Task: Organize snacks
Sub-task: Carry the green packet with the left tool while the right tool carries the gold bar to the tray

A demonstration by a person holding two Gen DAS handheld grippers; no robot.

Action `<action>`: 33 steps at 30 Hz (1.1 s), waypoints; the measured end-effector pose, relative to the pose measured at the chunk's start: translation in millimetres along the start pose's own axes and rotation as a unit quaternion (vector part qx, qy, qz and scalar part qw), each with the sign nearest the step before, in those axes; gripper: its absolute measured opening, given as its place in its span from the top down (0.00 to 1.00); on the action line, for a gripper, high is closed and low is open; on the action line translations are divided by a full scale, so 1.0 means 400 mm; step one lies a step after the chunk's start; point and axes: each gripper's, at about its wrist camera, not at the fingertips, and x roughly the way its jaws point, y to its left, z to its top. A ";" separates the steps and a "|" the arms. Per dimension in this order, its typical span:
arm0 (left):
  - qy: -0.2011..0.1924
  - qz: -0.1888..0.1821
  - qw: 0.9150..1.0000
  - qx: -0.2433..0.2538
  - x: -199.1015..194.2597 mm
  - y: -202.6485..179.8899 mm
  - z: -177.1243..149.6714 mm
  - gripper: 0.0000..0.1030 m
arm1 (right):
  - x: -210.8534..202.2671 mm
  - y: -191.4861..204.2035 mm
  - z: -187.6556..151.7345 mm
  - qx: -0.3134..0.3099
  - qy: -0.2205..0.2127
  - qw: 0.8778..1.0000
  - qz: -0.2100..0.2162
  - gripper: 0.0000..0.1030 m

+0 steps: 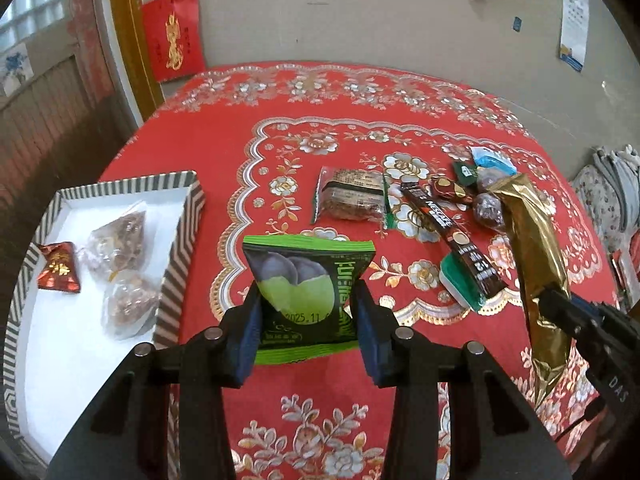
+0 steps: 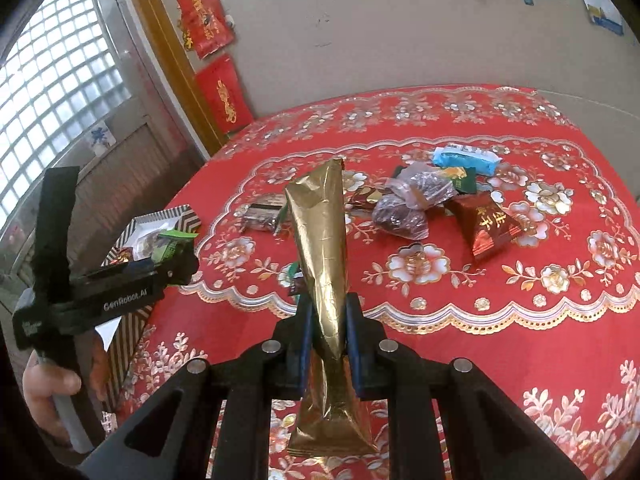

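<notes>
Left gripper: jaws partly closed, both blue pads pressed against the sides of a green snack packet, which stands upright between them, lifted off the cloth, printed date facing the camera. Right gripper: jaws narrowed onto a long gold foil pouch, pinched near its lower third; wide crimped bottom hangs below the pads, tapered top points away toward the far wall. In the left view the same pouch slants up from the right gripper at the frame's right edge. Surface: round table under a red floral tablecloth with silver and gold borders. At the left table edge, a striped tray with white floor holding two clear bags of brown pieces and one small red packet. The green packet is just right of the tray's near corner, not over it. Loose pile farther right on the cloth: a clear-wrapped brown cake, a Nescafe stick lying across a teal-and-white packet, a blue wrapper, clear-wrapped dark lumps, a dark red sachet with gold characters. Room: beige wall with red paper hangings, glass-block window at left. A hand grips the left tool's handle
</notes>
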 end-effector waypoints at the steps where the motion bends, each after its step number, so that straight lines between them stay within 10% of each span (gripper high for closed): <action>1: -0.003 0.001 1.000 0.003 -0.008 -0.001 -0.005 0.61 | -0.004 0.008 -0.001 -0.001 -0.003 1.000 -0.002 0.85; 33: -0.040 0.008 0.999 -0.009 -0.102 0.103 -0.044 0.61 | 0.031 0.236 0.031 -0.039 -0.012 0.999 0.008 0.85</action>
